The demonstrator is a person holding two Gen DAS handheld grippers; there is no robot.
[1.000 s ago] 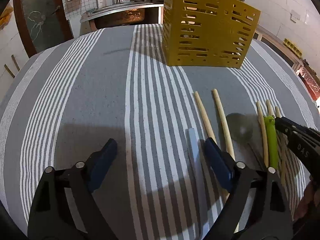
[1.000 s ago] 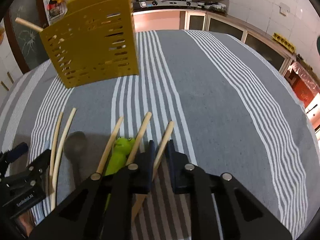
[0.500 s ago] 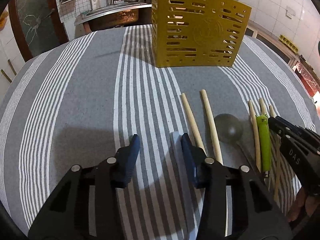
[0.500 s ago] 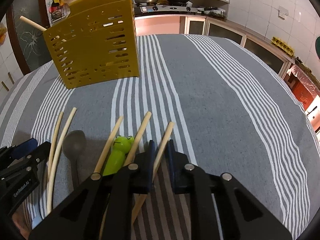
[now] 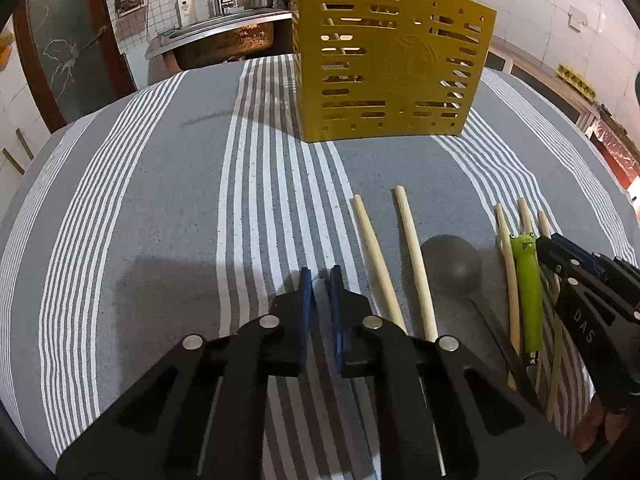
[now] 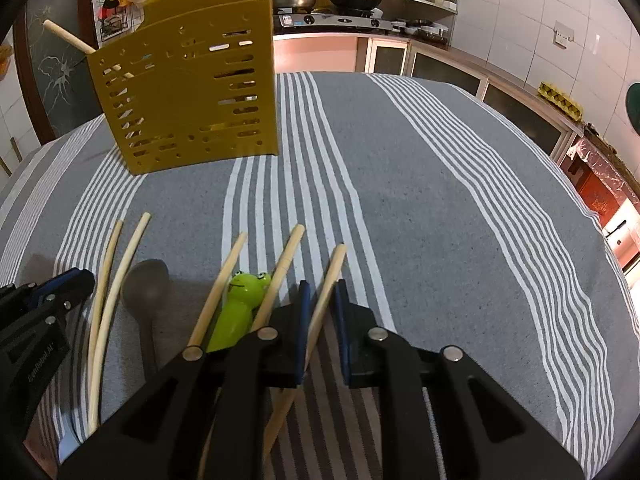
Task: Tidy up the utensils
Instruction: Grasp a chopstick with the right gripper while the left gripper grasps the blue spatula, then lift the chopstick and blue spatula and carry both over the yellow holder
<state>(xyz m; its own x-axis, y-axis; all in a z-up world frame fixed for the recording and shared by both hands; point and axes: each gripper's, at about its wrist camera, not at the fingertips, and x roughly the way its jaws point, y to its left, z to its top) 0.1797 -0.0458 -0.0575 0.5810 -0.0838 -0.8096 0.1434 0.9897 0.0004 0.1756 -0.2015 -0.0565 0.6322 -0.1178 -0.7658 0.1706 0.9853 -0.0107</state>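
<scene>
A yellow slotted utensil holder (image 5: 392, 68) stands at the far side of the striped tablecloth, with sticks in it; it also shows in the right wrist view (image 6: 188, 92). My left gripper (image 5: 320, 280) is shut on a pale flat utensil handle (image 5: 320, 286) lying on the cloth. Right of it lie two wooden chopsticks (image 5: 412, 256), a dark spoon (image 5: 452, 260) and a green frog-headed utensil (image 5: 526, 280). My right gripper (image 6: 320, 292) is shut on a wooden chopstick (image 6: 330, 276), with the frog utensil (image 6: 240, 300) and more chopsticks (image 6: 280, 268) to its left.
The grey and white striped tablecloth (image 6: 440, 200) covers the whole table. Behind it are a sink (image 5: 224, 36), a stove with pots (image 6: 320, 8) and cabinets. The right table edge drops off near a red box (image 6: 600, 196).
My left gripper has closed from wide open onto the pale flat handle. My right gripper has stayed shut on the chopstick and hardly moved.
</scene>
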